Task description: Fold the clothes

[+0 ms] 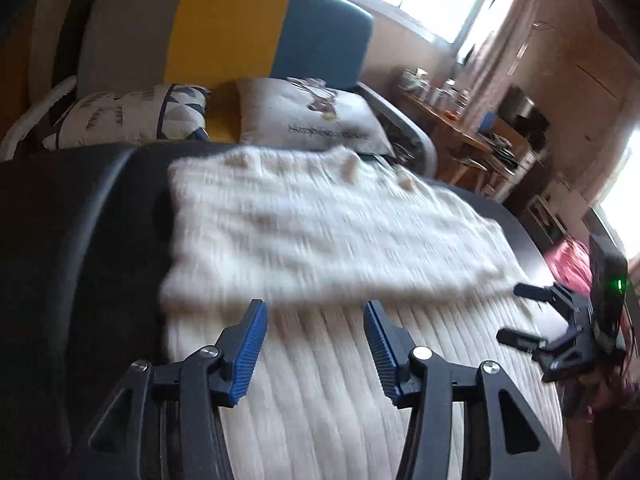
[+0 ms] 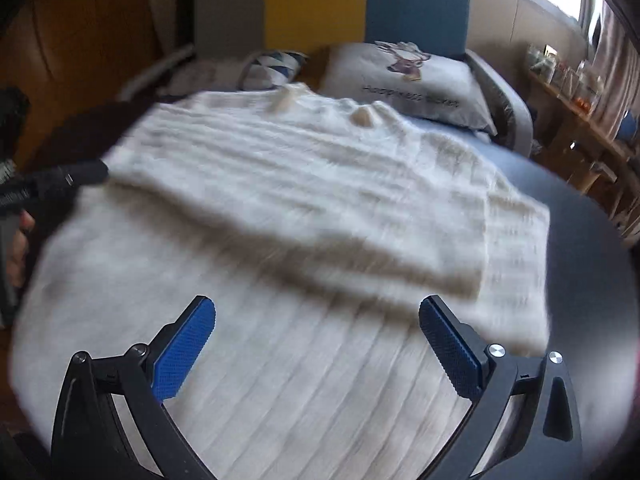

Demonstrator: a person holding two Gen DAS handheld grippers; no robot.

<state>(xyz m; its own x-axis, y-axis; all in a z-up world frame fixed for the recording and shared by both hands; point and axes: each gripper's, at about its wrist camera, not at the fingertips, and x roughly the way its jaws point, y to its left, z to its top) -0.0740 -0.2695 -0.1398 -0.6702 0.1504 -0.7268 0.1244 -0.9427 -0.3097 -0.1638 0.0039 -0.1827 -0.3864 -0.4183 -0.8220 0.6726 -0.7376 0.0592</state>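
white sweater (image 2: 304, 208) lies flat, half-folded (neckline toward the pillows (image 2: 408, 80))

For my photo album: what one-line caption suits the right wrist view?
Open blue-padded fingers hover over a white knit sweater, top part folded down, on a dark table.

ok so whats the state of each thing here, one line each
white knit sweater: lying flat on the dark table, far part folded over the near part
left gripper: open, nothing between its pads
right gripper: open, holding nothing
dark table: mostly covered by the sweater
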